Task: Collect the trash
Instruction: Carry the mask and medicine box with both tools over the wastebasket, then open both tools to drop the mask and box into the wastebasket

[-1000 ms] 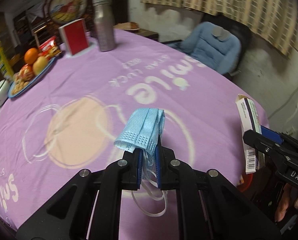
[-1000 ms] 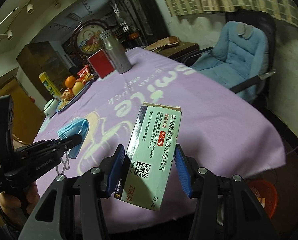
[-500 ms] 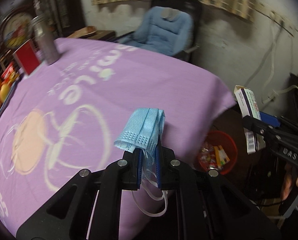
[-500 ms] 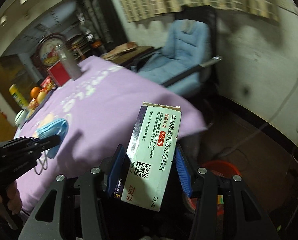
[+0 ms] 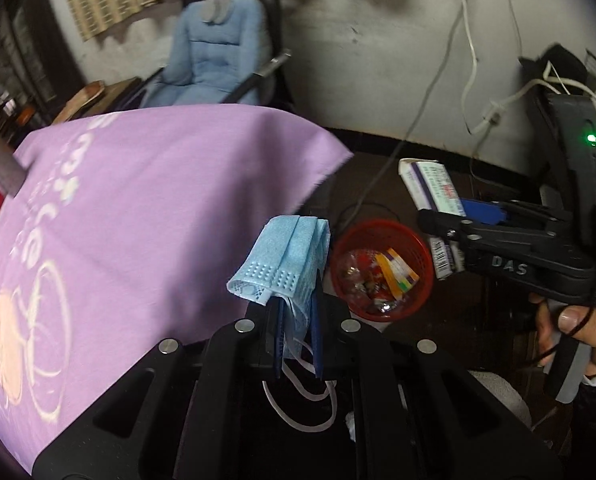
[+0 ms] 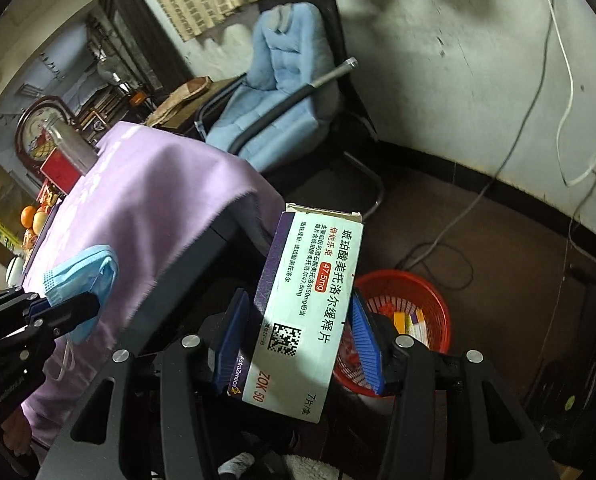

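Note:
My left gripper (image 5: 293, 320) is shut on a folded blue face mask (image 5: 283, 260), its white ear loops hanging below. It hangs past the table's corner, left of a red mesh bin (image 5: 382, 270) on the floor that holds wrappers. My right gripper (image 6: 298, 336) is shut on a white and purple medicine box (image 6: 310, 312), held upright just left of and above the red bin (image 6: 414, 300). The right gripper with the box (image 5: 432, 186) shows at the right of the left wrist view. The mask (image 6: 83, 274) shows at the left of the right wrist view.
A table with a purple cloth (image 5: 137, 208) fills the left. A chair with a blue cushion (image 6: 281, 92) stands behind it by the wall. Cables (image 6: 458, 216) run down the wall and across the dark floor. A fruit plate (image 6: 33, 220) and a steel flask (image 6: 67, 146) stand on the table.
Both grippers have swung right, off the table top toward the floor. The red bin now lies just ahead of both. The mask and the box stay held.

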Demonstrator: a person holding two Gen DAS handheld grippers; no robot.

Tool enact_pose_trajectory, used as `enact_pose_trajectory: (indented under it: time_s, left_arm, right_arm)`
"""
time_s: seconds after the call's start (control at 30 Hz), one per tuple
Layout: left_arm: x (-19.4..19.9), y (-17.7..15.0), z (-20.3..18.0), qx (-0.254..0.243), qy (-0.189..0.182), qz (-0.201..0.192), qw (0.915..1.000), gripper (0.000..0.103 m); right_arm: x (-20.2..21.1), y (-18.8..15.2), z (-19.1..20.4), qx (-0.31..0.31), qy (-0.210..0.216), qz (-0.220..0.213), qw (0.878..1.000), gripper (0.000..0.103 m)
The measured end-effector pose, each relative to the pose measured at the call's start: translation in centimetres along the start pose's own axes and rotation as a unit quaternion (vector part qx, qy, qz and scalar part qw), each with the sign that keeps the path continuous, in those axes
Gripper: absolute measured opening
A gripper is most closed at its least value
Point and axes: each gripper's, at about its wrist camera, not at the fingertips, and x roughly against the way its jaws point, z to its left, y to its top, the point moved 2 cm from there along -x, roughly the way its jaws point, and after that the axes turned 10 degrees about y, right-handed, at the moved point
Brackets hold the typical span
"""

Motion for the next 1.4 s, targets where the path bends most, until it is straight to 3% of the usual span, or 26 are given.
enact_pose_trajectory:
  time_s: [0.27,0.47,0.57,0.73,1.0,1.07,1.13,1.2,1.23,1.4]
  left_arm:
    - [-4.4,0.6,-4.4,-0.038,-0.029,0.040,0.9981,0.012]
    - [-10.2,1.0,-7.7,-0.062,-0.063,0.075,0.9932,0.012]
    - [-14.1,0.8,-9.6,-0.082,-0.092,0.105,0.9868,0.012]
    - [-19.7,0.1,-10.8,-0.079,-0.084,0.154,0.9813,0.012]
    - [-23.3,0.1,-12.3,-0.080,-0.077,0.177,0.9780,0.013]
    - [-23.7,0.3,-13.0,-0.088,-0.078,0.176,0.9773,0.017]
    - [-23.7,0.3,-12.9,-0.085,-0.084,0.176,0.9771,0.030]
    - [-23.5,0.7,-12.7,-0.075,-0.082,0.170,0.9792,0.068]
    - [-23.3,0.8,-12.6,-0.071,-0.080,0.163,0.9808,0.070]
    - [-22.2,0.9,-11.8,-0.070,-0.085,0.155,0.9819,0.070]
  right_arm:
    - [-2.3,-2.2,-5.1,-0.047,-0.009,0.029,0.998,0.050]
    - [-4.7,-3.9,-9.4,-0.091,-0.017,0.053,0.994,0.050]
    - [-6.2,-4.8,-11.7,-0.116,-0.025,0.069,0.991,0.050]
    - [-9.3,-5.8,-15.2,-0.162,-0.029,0.089,0.982,0.050]
    - [-12.4,-6.3,-18.0,-0.207,-0.014,0.104,0.973,0.051]
    - [-12.8,-6.2,-18.5,-0.219,-0.013,0.103,0.970,0.053]
    - [-12.8,-6.2,-18.7,-0.225,-0.010,0.104,0.969,0.055]
    - [-12.7,-6.0,-18.9,-0.227,-0.019,0.100,0.968,0.064]
    - [-12.5,-5.8,-18.9,-0.227,-0.025,0.096,0.969,0.069]
    - [-11.4,-5.5,-18.8,-0.231,-0.030,0.085,0.969,0.070]
